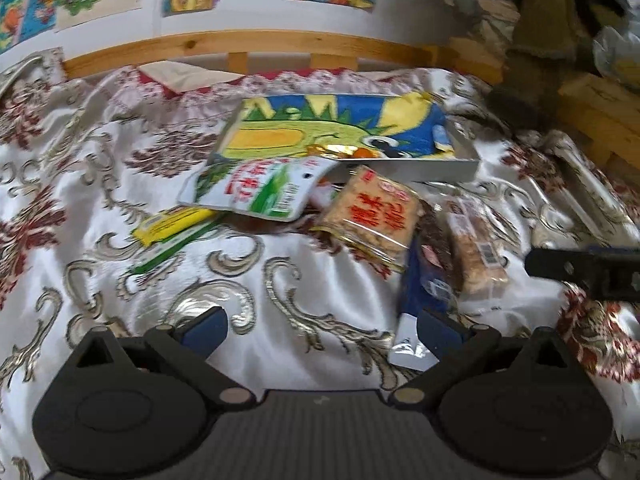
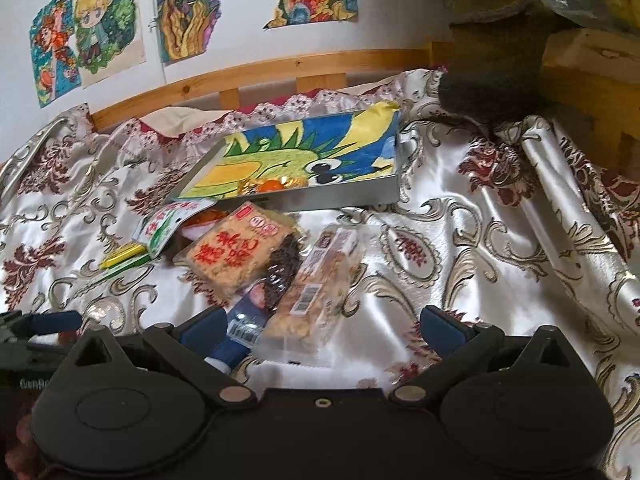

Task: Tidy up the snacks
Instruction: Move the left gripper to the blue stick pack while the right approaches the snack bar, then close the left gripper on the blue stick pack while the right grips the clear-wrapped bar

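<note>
Nearest the right wrist camera, the right gripper [image 2: 322,330] hangs low over the bed with its blue fingers [image 2: 440,330] spread wide and empty; a clear packet of nut brittle [image 2: 316,284] and a dark blue packet [image 2: 240,328] lie between and just ahead of them, the blue one partly under the left-hand fingertip. The left wrist view shows the left gripper [image 1: 320,330], also wide apart and holding nothing, over bare bedspread [image 1: 248,292], with the same dark blue packet [image 1: 420,292] just beside its right-hand fingertip. Only the left view gives the white-and-green pouch [image 1: 260,190] in full, overlapping the near edge of the shallow box [image 1: 448,168] lined with a dragon drawing [image 1: 332,128]; in the right view the pouch is small and half hidden. The orange cracker packet with red characters [image 1: 372,216] lies in the middle of the heap, touching the pouch and a dark snack bag [image 2: 282,268]. A yellow-and-green packet [image 1: 172,226] lies at the heap's left end. A gold-wrapped piece [image 2: 272,184] rests inside the box at its near edge. Each view catches the other gripper at its side edge. Behind the bed runs a wooden headboard rail [image 2: 280,66], with coloured drawings [image 2: 92,40] on the wall; a dark knitted thing [image 2: 492,60] hangs over the bed's far right corner.
</note>
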`<state>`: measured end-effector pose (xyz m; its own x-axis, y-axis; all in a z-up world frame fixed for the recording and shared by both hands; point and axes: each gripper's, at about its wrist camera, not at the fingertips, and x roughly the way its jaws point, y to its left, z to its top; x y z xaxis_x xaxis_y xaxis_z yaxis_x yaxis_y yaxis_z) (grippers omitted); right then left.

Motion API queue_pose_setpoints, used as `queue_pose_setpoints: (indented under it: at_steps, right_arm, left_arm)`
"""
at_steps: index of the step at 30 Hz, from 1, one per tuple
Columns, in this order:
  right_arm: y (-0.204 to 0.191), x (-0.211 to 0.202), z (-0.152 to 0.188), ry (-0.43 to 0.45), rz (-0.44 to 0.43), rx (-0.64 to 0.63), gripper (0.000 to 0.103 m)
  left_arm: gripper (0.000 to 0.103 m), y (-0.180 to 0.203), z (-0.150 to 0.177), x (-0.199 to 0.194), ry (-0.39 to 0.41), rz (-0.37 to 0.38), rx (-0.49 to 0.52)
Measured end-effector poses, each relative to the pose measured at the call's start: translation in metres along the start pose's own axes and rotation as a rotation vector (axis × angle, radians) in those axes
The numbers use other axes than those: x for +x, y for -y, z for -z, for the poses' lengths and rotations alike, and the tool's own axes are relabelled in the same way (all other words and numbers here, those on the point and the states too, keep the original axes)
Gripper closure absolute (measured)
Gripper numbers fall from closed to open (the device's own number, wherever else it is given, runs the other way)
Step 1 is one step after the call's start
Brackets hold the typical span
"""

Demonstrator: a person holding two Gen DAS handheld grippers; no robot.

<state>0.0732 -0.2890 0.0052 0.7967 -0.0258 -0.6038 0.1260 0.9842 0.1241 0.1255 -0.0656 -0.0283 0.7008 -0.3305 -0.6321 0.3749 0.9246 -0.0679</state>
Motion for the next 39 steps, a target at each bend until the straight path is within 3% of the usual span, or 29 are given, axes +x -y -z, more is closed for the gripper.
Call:
queue_pose_setpoints:
  at_steps: [9, 16, 19, 25, 31, 35, 39]
  right_arm:
    - [0.005, 0.031, -0.022, -0.044, -0.045, -0.014, 0.011]
    - [0.006, 0.073, -0.026, -0.137, -0.087, 0.016, 0.017]
    - [0.003, 0.082, -0.025, -0.155, -0.089, 0.012, 0.025]
    - [0.003, 0.087, -0.024, -0.184, -0.075, 0.022, 0.035]
    - [0.002, 0.095, -0.022, -0.208, -0.057, 0.025, 0.039]
    - [0.003, 0.093, -0.024, -0.215, -0.061, 0.027, 0.050]
    - [0.006, 0.090, -0.025, -0.224, -0.063, 0.044, 0.056]
  left_arm:
    - [0.001, 0.026, -0.010, 0.021, -0.017, 0.076, 0.172]
    - [0.001, 0.041, -0.014, 0.049, -0.134, 0.177, 0.239]
    - [0.007, 0.042, -0.015, 0.061, -0.201, 0.203, 0.239]
    - [0.024, 0.039, -0.021, 0.070, -0.239, 0.220, 0.187]
    - [0.046, 0.053, -0.031, 0.076, -0.307, 0.168, 0.198]
    - [0.062, 0.055, -0.033, 0.074, -0.332, 0.161, 0.199]
    - [0.064, 0.048, -0.032, 0.068, -0.352, 0.162, 0.176]
